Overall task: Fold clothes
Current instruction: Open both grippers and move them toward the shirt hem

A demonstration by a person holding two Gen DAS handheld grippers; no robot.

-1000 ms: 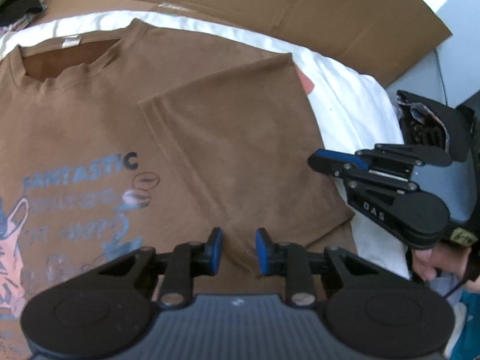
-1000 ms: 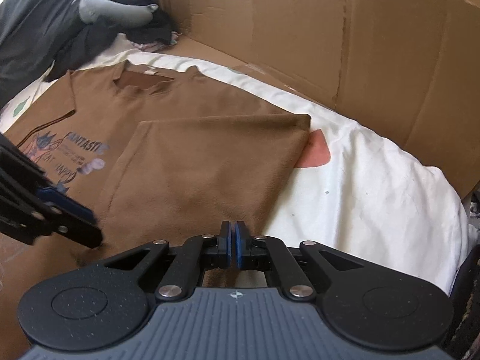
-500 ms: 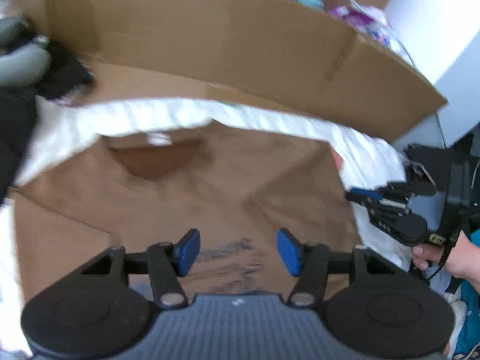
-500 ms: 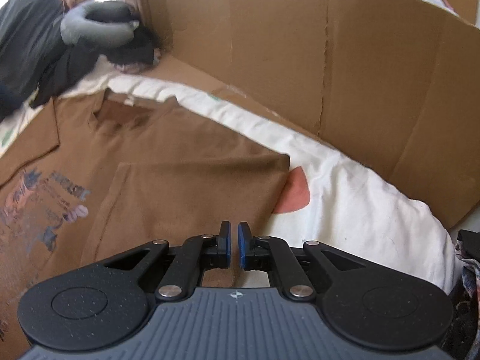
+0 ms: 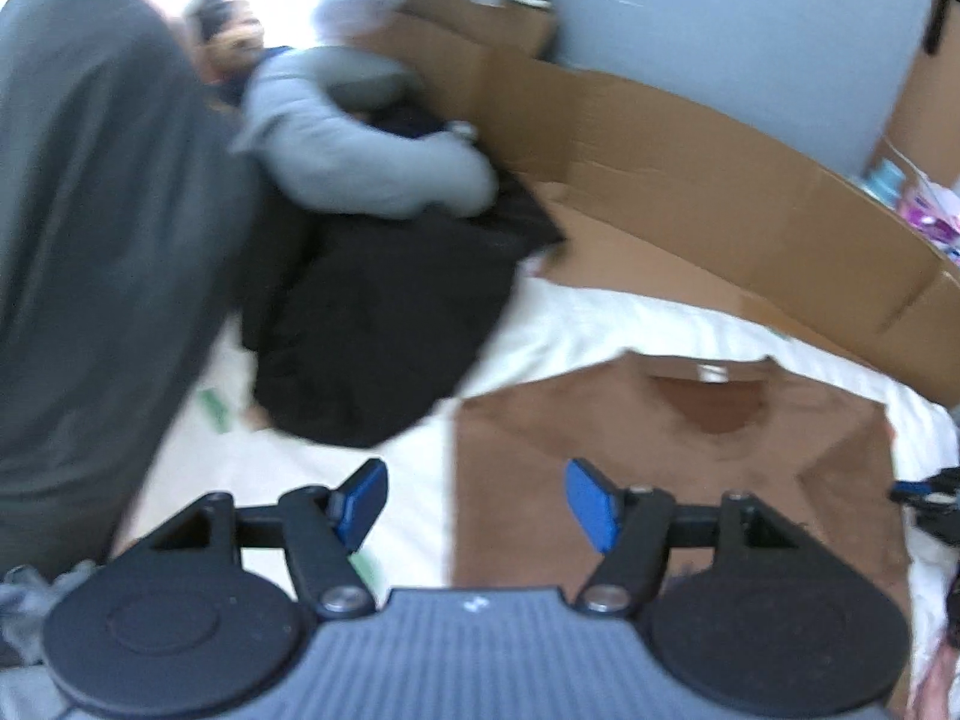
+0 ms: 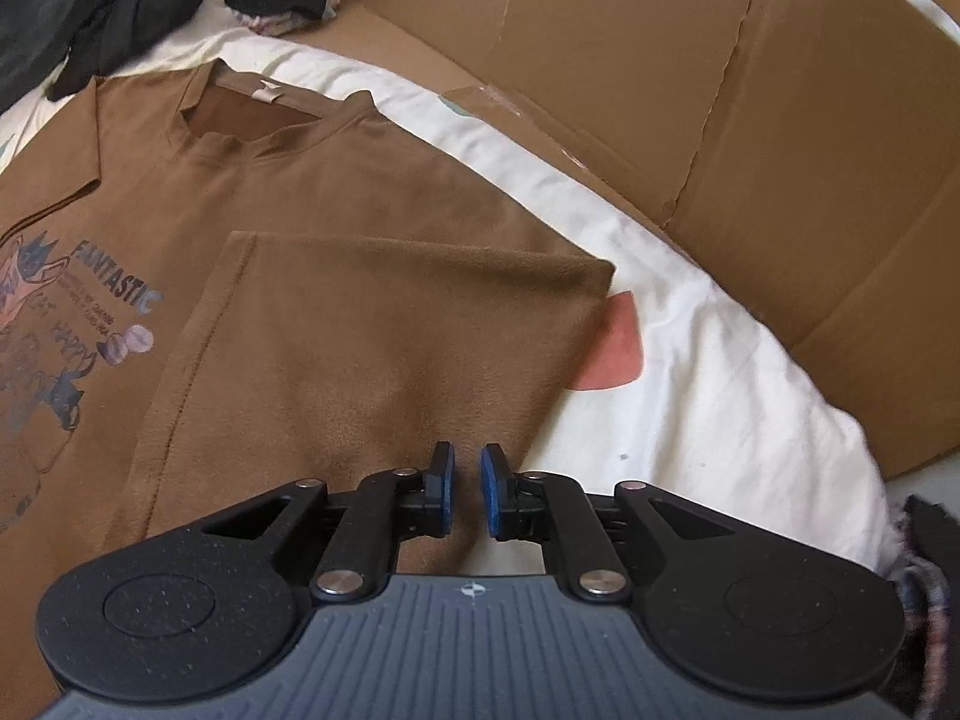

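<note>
A brown T-shirt (image 6: 372, 324) with a "FANTASTIC" cat print lies face up on a white sheet (image 6: 720, 372). Its right side is folded in over the body. My right gripper (image 6: 468, 491) hovers over the lower part of that fold; its jaws are opening by a narrow gap and nothing is between them. In the blurred left wrist view, my left gripper (image 5: 477, 501) is above the T-shirt's (image 5: 672, 480) left edge, jaws opening wide and empty. The right gripper (image 5: 927, 495) shows at the far right edge there.
Cardboard walls (image 6: 750, 120) stand along the back and right of the sheet. A heap of dark clothes (image 5: 384, 324) and a grey garment (image 5: 360, 150) lies past the shirt's upper left. A pink patch (image 6: 612, 348) marks the sheet beside the fold.
My left gripper has swung up and to the left, from over the folded side to the shirt's left edge, and its jaws have spread. The right gripper's pads have parted slightly.
</note>
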